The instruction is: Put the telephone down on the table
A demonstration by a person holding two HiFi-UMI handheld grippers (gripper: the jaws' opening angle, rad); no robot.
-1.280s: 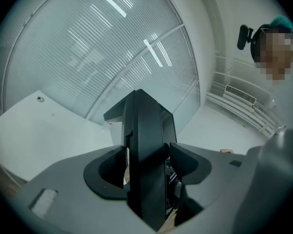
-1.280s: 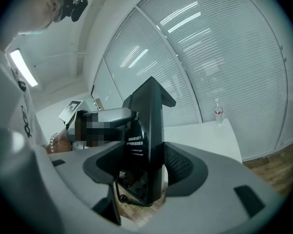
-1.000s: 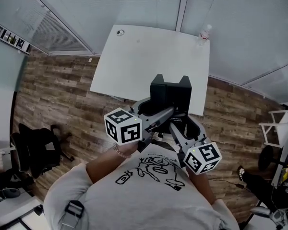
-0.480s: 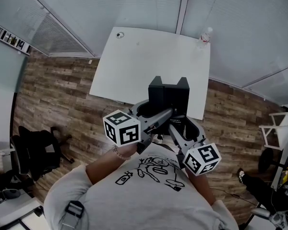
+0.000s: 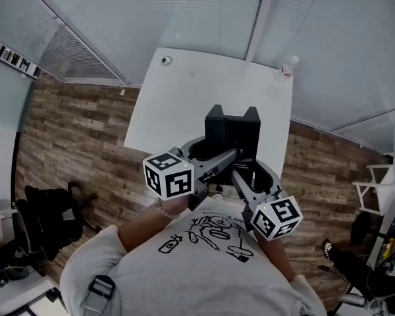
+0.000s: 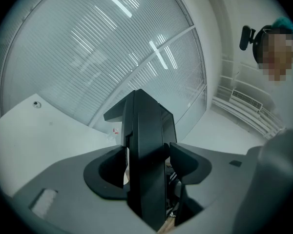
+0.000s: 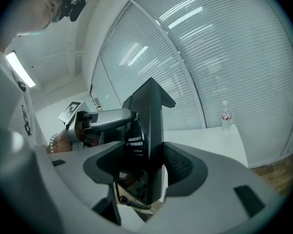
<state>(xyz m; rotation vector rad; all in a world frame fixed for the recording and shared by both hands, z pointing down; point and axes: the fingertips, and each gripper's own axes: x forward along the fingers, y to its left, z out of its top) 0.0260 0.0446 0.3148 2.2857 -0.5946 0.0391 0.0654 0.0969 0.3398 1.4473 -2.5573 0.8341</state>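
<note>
"Head view first: where is the telephone?"

"Up in the air, black and standing upright. It is in front of the person's chest and over the near edge of the white table. It is not lying on the tabletop."

"What holds it?"

"Both tools. The left gripper comes in from the left. The right gripper comes in from the right, a little nearer the person. Each has its marker cube at the back end."

"Are the jaws closed on it?"

"Yes. In the left gripper view the two dark pads sit tight on either side of the telephone, and its body rises between them. The right gripper view shows the same: the jaws are spread wide and the pads press on both sides of the slab. There is white print on its side face, and a thin cord curls out under its lower end."

"Anything else on the table?"

"A clear water bottle with a red label stands at the far right corner. A small round thing lies near the far left corner; I cannot make out what it is. Both are well apart from the telephone."

"And around it?"

"Wood-plank floor on both sides, white blinds behind the table, and a dark chair on the floor at the left."
</note>
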